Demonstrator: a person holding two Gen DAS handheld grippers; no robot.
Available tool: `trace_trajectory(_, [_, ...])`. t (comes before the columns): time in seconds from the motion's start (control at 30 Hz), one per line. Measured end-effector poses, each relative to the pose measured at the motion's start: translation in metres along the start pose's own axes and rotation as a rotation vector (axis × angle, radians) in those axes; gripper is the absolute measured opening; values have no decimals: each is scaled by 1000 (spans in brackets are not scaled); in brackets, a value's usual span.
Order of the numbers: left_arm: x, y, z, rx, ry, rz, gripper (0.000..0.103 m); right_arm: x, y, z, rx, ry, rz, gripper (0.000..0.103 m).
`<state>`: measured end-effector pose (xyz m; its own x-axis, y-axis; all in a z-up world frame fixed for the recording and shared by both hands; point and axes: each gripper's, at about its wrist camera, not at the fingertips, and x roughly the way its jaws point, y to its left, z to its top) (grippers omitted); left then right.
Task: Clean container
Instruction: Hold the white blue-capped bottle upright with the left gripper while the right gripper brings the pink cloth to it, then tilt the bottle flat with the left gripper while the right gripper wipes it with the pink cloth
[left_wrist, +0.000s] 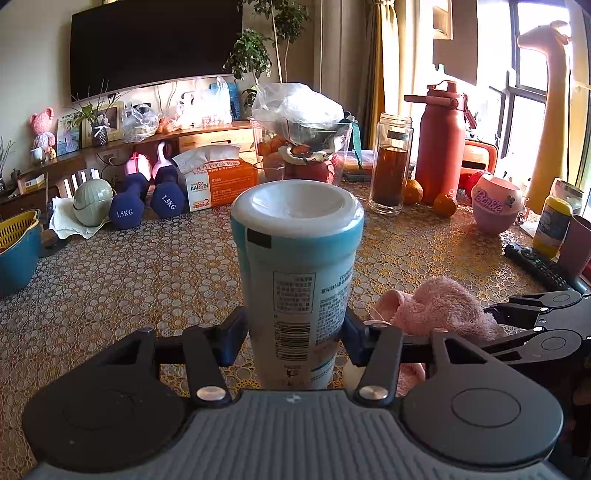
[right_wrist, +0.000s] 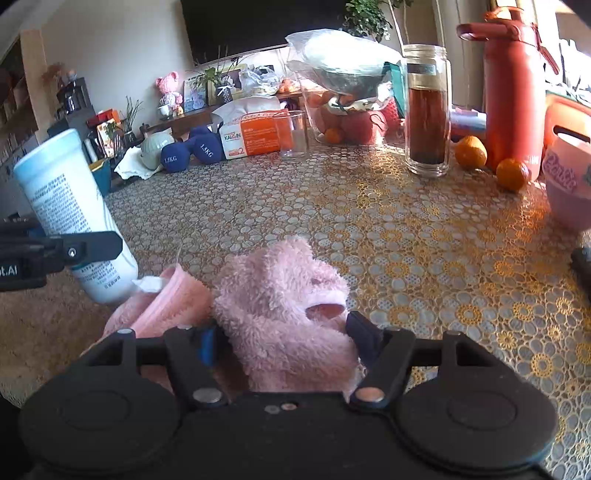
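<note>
A tall white and light-blue container (left_wrist: 297, 266) with a white cap and printed label stands upright on the patterned tablecloth. My left gripper (left_wrist: 295, 332) is shut on its lower body, one pad on each side. In the right wrist view the same container (right_wrist: 74, 210) appears at the far left, with the left gripper (right_wrist: 77, 251) clamped on it. A fluffy pink cloth (right_wrist: 280, 306) lies bunched on the table just right of the container. My right gripper (right_wrist: 286, 341) is shut on the near part of this cloth. The cloth (left_wrist: 439, 310) also shows in the left wrist view beside the right gripper (left_wrist: 491, 325).
At the back of the table stand a glass jar of dark liquid (right_wrist: 426, 110), a red flask (right_wrist: 513, 85), oranges (right_wrist: 470, 152), an empty drinking glass (right_wrist: 293, 134), a tissue box (right_wrist: 255, 134), blue dumbbells (right_wrist: 192, 149) and a pink Barbie cup (left_wrist: 495, 208). A remote (left_wrist: 535, 266) lies at the right.
</note>
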<state>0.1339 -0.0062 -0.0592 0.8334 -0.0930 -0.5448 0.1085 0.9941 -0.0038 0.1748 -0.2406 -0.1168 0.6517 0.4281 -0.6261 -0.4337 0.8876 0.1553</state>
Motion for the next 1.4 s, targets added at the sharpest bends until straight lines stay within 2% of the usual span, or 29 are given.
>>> trace_trajectory(0.1, [0,-2,0,14,-2,4,50,1,5,0,-24,-3,-14,61])
trace_trajectory(0.13, [0,-3,-1,19,-5,4,50,0,5,0,-21,-2,-7,43])
trace_trajectory(0.17, [-1,-3,-1,22,-6,4,50,1,6,0,-26,6,-3,37])
trace_trajectory(0.23, [-1,-3,-2,26,-9,5,50,-2,14,-1,-73,-6,-16,27])
trace_trajectory(0.33, [-2,-4,-3,31,-15,7,50,-12,22,1,-96,-35,-17,23])
trace_trajectory(0.43, [-2,-6,-3,42,-18,7,50,-36,27,12,-120,-120,5,22])
trace_trajectory(0.63, [-2,-6,-4,53,-25,4,50,-90,53,52,-262,-285,13,22])
trace_trajectory(0.77, [-1,-7,-3,61,-25,2,50,-115,66,81,-296,-350,80,22])
trace_trajectory(0.87, [0,-6,-3,65,-23,-2,50,-117,79,98,-343,-352,137,22])
trace_trajectory(1.0, [1,-7,-2,81,-22,-1,50,-106,100,109,-408,-296,236,22])
trace_trajectory(1.1, [2,-9,-3,103,-26,3,49,-88,116,110,-472,-238,260,22])
trace_trajectory(1.27, [4,-14,-2,130,-31,2,49,-72,115,110,-440,-177,282,22])
trace_trajectory(1.4, [8,-17,-1,163,-47,-5,49,-68,98,113,-388,-171,290,22])
